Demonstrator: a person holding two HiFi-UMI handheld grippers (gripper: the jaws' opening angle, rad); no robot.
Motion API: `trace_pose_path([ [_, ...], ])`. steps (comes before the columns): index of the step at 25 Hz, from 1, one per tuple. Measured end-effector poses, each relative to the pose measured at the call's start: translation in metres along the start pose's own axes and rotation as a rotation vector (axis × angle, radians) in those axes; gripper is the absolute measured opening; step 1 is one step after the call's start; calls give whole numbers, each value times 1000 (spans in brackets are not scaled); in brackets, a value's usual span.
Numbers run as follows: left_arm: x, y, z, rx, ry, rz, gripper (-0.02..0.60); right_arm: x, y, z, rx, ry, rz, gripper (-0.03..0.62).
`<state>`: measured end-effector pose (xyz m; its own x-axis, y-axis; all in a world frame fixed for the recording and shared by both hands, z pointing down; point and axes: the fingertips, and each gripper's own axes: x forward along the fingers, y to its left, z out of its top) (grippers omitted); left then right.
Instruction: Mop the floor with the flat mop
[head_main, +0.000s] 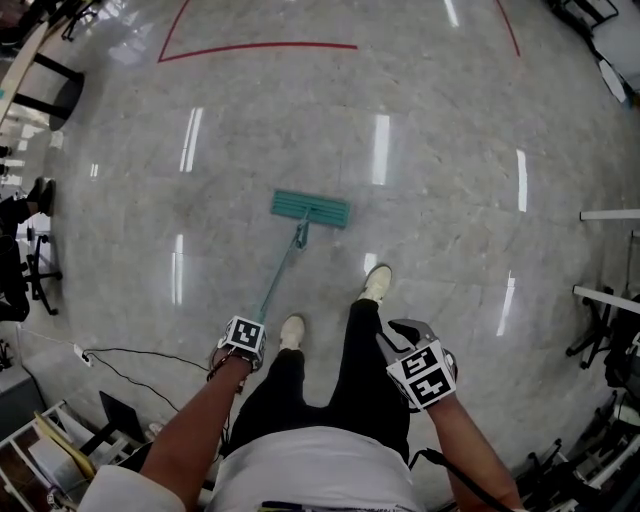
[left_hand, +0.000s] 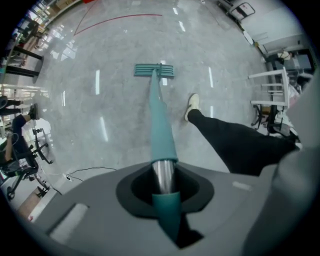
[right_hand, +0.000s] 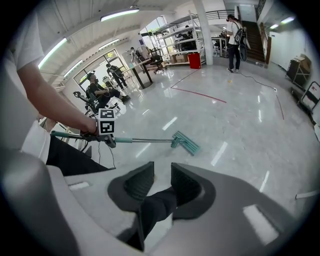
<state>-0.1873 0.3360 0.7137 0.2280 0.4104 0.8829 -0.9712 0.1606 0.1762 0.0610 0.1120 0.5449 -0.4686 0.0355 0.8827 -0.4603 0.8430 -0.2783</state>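
Around the mop handle (left_hand: 161, 115), left tongs (left_hand: 164, 186) clamp; right tongs (right_hand: 162, 178) gape empty.

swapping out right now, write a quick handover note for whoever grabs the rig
Left tongs: shut on the mop handle.
Right tongs: open, empty, off the handle.
Mop head: flat on the floor, ahead of the person's shoes.
Done: cannot tell; the floor shines all over, no wet track shows.
Left: mop the floor, perhaps with the right tongs added to the handle.
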Motion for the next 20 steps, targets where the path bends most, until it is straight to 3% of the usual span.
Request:
trace_pose_path([
  [4, 20, -1, 19, 54, -16, -14, 60, -1, -6, -3, -13, 15, 0, 110],
  [8, 10, -2, 10, -12, 18, -13, 59, -1, -13, -6, -7, 25, -4, 110],
  [11, 9, -12, 8, -57, 29, -52, 59, -1, -15, -8, -2, 34, 2, 110],
  [16, 0, -28, 34, -76, -31, -88, 58, 1, -21, -8, -5, 42, 7, 110],
  [20, -6, -30, 53, -81, -32, -107, 58, -1, -26, -3, 12, 39, 4, 110],
])
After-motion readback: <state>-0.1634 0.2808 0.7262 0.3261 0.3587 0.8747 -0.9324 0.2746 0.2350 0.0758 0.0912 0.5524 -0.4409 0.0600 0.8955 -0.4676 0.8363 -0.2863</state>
